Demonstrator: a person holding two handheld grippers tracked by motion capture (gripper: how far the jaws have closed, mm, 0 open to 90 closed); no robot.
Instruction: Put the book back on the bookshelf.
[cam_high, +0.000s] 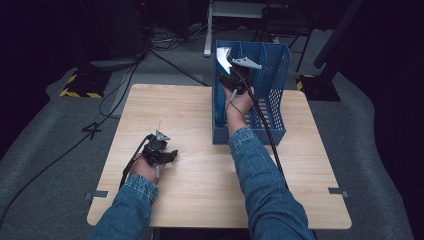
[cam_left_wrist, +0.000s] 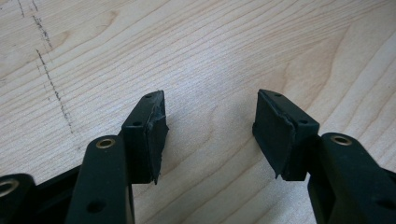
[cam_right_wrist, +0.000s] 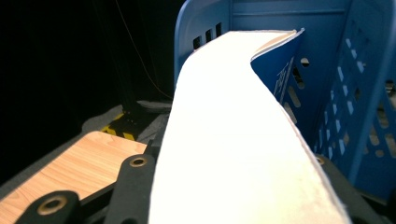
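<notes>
A thin book (cam_right_wrist: 233, 130) with white page edges and a blue cover (cam_right_wrist: 276, 70) bends upright inside a blue slotted plastic basket (cam_right_wrist: 364, 121). My right gripper (cam_right_wrist: 233, 186) is shut on the book's near edge, one black jaw on each side. From above, the book (cam_high: 223, 57) leans against the left wall of the basket (cam_high: 275, 95), with the right gripper (cam_high: 231, 75) reaching in over it. My left gripper (cam_high: 169, 156) rests low over the wooden table (cam_high: 200, 190) at the front left. It is open (cam_left_wrist: 210, 135), with only bare wood between its pads (cam_left_wrist: 156, 135).
The basket stands at the table's far right-centre edge. Black cables (cam_high: 125, 75) run across the grey floor behind and to the left of the table. Yellow-black striped bases (cam_high: 80, 85) sit on the floor at the back left and back right.
</notes>
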